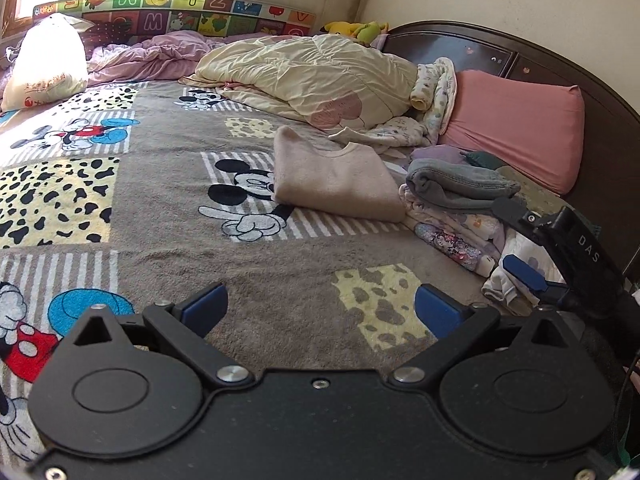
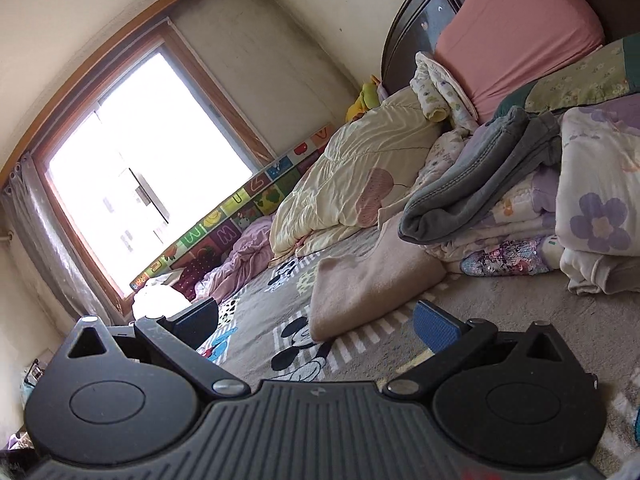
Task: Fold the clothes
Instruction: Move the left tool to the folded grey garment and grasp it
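A folded beige sweater (image 1: pixel 338 176) lies flat on the cartoon-print bedspread (image 1: pixel 160 208), and it also shows in the right wrist view as the beige sweater (image 2: pixel 372 276). To its right sits a pile of clothes topped by a grey garment (image 1: pixel 456 184), seen again as the grey garment (image 2: pixel 472 184). My left gripper (image 1: pixel 320 312) hovers open over bare bedspread, well short of the sweater. My right gripper (image 2: pixel 320 320) is open too, tilted, just in front of the sweater's near edge. It appears in the left wrist view as the right gripper (image 1: pixel 516 240), beside the pile.
A cream quilt (image 1: pixel 304 76), a pink pillow (image 1: pixel 516 132) and a dark headboard (image 1: pixel 460 40) fill the bed's far end. A white bag (image 1: pixel 48 64) and an alphabet mat (image 1: pixel 172 12) line the window side. Floral bedding (image 2: pixel 596 184) lies at right.
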A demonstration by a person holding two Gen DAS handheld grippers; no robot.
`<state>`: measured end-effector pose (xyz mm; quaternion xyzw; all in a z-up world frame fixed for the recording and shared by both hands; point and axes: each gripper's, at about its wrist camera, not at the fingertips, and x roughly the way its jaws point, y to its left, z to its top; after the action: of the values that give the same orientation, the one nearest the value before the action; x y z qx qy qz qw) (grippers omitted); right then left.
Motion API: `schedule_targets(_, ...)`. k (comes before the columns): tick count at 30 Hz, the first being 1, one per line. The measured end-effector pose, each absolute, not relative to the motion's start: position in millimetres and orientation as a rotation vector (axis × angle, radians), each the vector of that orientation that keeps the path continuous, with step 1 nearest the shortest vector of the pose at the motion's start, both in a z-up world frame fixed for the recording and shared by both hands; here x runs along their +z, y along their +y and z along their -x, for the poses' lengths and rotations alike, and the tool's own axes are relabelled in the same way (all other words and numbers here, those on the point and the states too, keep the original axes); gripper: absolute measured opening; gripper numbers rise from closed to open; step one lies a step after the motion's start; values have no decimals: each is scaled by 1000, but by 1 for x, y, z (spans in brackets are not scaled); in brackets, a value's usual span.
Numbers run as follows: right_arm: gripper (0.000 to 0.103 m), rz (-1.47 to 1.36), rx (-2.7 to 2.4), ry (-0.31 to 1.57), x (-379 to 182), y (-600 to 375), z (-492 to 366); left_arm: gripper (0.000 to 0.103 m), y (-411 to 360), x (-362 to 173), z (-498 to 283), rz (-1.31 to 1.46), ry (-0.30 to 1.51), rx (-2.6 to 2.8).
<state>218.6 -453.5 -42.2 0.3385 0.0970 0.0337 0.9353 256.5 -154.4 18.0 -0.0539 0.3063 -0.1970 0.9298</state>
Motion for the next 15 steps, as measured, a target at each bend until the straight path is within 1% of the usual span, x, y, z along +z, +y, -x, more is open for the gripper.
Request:
schedule_targets(5,103,-801,-38,130,-75,-518,-219,101,-213,23,-301,98,555,-519)
schedule_targets(8,103,-765,-120,61,-84,-540,-214,102,-260,19,-335,111,546,-591)
schedule_targets(11,102,-772,-205,52,-100,-561,-219,102,-305,16,-360,93,565,-639)
schedule_targets(13,94,-773,-236,79,-106,-570,-224,102,-335,15,-373,58,557,-651)
schedule_targets(15,91,-762,-256,105,-109,-578,-229,101,-361,11,-382,32,552,-669)
